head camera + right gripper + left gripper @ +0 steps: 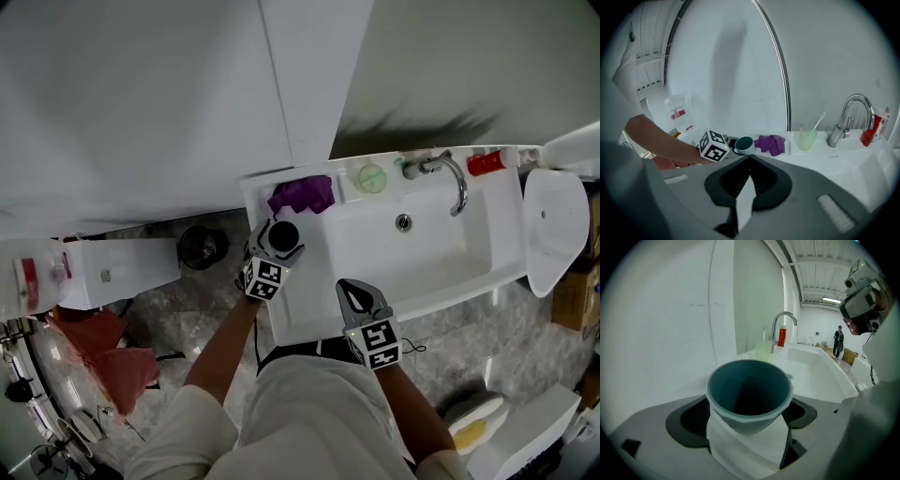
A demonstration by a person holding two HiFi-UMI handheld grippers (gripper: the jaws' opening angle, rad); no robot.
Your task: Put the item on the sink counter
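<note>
A teal cup stands upright on the left end of the white sink counter, just in front of a purple cloth. My left gripper is around the cup, one jaw on each side, and the pads do not seem to press on its wall. The right gripper is shut and empty, hovering over the counter's front edge. From the right gripper view the cup shows beside the left gripper's marker cube.
A green tumbler with a toothbrush, the faucet and a red bottle line the back of the counter. The basin lies to the right. A black bin and red bags sit on the floor at left.
</note>
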